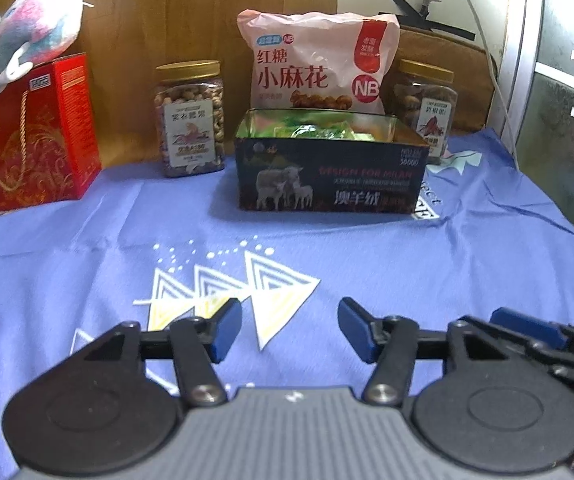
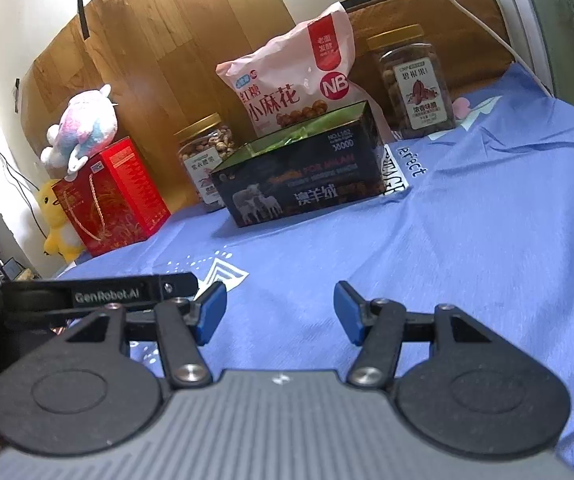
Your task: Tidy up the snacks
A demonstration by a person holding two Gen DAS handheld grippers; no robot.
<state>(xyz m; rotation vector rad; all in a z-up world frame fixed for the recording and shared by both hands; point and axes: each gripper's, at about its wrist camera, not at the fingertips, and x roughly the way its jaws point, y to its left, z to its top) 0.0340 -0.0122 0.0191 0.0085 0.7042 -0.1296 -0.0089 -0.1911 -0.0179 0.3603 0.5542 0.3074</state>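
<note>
Blue cloth [image 1: 327, 248] lies under both spread, empty claws, left claw [image 1: 290, 330] and right claw [image 2: 279, 312], facing the dark tin [image 1: 327, 176] of snacks

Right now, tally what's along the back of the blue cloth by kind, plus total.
Nut jars, gold lids: 2, left jar, right jar
Pink snack bag: 1
Open dark tin holding green packets: 1
Red gift box: 1
Plush toys: 2, pink-blue plush on the red box, yellow plush beside it
Total: 7
</note>
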